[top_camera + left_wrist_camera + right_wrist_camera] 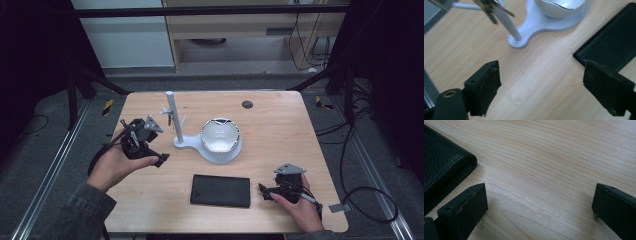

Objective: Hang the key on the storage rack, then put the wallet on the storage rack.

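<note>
Keys (pixel 170 118) hanging on white stand (pixel 175 120), mid-tabletop (pixel 280 125). Left gripper (pixel 150 145) just beside, jaws wide, nothing between. Right gripper (pixel 267 192) jaws wide, low near black wallet (pixel 220 190).

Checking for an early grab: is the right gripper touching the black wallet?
Apart. The right gripper view shows bare wood between the right gripper and the black wallet, jaws open.
</note>
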A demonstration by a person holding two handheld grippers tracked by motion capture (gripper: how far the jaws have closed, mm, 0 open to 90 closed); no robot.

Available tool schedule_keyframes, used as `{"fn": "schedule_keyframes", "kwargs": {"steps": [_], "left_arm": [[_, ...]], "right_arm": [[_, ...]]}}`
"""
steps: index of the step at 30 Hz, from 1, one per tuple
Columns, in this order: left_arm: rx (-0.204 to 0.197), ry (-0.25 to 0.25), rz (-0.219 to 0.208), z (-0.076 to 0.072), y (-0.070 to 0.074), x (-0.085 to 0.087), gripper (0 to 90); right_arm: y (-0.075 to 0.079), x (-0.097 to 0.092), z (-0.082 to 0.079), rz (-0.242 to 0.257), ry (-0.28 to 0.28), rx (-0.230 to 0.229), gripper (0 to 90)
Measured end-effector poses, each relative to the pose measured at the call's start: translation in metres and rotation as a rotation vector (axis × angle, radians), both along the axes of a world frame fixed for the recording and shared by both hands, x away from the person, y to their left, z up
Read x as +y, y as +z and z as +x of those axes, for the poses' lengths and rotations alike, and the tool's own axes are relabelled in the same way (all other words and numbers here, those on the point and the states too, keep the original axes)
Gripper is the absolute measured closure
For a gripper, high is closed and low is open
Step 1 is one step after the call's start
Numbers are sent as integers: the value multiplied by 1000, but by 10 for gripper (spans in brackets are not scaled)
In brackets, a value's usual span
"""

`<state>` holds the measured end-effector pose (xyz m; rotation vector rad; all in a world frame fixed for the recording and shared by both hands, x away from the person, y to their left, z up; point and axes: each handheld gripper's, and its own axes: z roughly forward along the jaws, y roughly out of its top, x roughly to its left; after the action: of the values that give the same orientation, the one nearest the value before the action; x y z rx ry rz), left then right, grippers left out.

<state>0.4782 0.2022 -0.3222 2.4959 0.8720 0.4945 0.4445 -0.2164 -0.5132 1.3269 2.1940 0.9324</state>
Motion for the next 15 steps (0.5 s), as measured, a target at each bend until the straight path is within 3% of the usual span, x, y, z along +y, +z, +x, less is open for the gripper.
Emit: {"fn": "schedule_keyframes", "kwargs": {"steps": [8,12,15], "left_arm": [[7,-16,-44,-22,-46,-3,109],[2,-31,-33,-37,-71,-8,145],[5,-45,-32,-42,-81,-11,157]], "right_arm": [[0,0,0,0,0,0,3],[1,-1,0,-2,7,5,36],[4,-2,-1,-4,10,5,56]]}}
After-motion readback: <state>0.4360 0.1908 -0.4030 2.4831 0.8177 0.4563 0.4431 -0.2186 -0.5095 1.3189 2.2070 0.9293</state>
